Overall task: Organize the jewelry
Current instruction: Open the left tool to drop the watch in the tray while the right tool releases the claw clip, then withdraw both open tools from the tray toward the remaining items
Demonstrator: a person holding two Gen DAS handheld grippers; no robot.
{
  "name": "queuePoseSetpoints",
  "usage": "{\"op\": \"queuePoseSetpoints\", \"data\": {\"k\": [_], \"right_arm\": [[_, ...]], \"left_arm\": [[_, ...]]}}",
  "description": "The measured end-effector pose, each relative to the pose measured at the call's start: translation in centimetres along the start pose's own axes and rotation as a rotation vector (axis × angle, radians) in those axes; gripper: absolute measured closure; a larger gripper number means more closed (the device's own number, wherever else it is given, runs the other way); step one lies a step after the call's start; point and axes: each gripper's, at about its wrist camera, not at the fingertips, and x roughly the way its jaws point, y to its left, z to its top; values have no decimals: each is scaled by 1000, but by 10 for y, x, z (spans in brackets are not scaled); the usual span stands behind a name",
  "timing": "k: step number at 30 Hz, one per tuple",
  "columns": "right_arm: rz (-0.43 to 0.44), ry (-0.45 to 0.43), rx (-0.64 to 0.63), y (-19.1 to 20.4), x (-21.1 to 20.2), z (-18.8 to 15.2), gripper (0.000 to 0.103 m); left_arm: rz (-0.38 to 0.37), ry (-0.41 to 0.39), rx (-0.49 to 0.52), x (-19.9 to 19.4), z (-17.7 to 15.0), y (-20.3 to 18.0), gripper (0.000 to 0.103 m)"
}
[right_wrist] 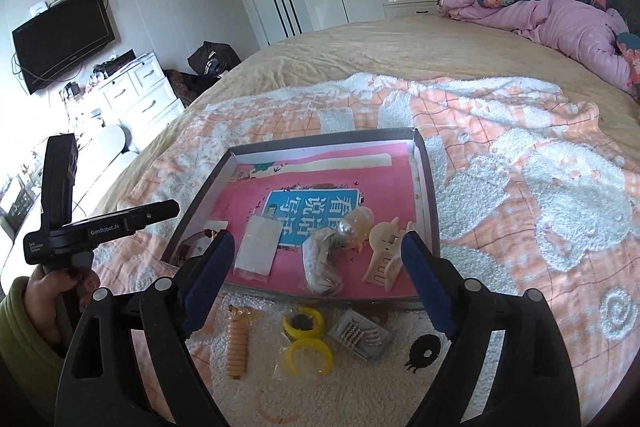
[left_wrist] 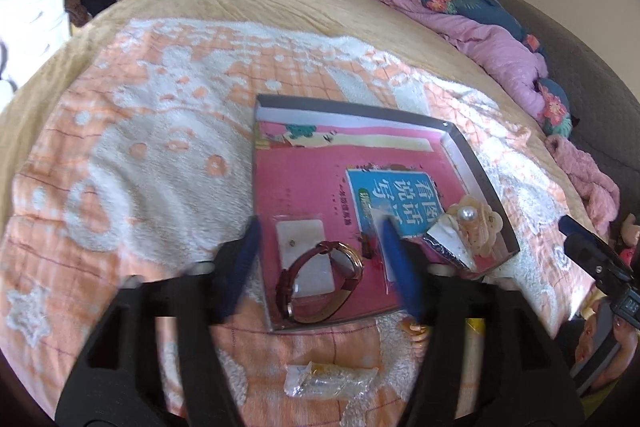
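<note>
step: filling the box (right_wrist: 426,187); watch (left_wrist: 320,279) sits in its near corner, between my left tongs' (left_wrist: 320,263) spread, empty fingers.
right tongs (right_wrist: 316,283): wide open, empty, over the box's near edge.
next: probably grab a loose piece, likely the yellow rings (right_wrist: 306,341); needs a low, narrow pinch.
right view only: rings, coil tie (right_wrist: 239,343), stud card (right_wrist: 360,339) on the towel.
left view only: watch unobstructed.

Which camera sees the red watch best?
The left wrist view: the red watch lies whole in the box, between the open left claw fingers. The right wrist view shows only a sliver behind a claw finger.
</note>
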Motion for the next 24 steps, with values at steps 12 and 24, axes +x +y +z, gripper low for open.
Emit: {"op": "queuePoseSetpoints", "data": {"k": [12,24], "right_arm": [[7,-72,2,6,-35,5,14],[12,-113,-17,14,-64,2,14]], "left_arm": [[47,-74,25,-49,1,-14,9],[61,-119,31,-81,-9,-21,9]]}}
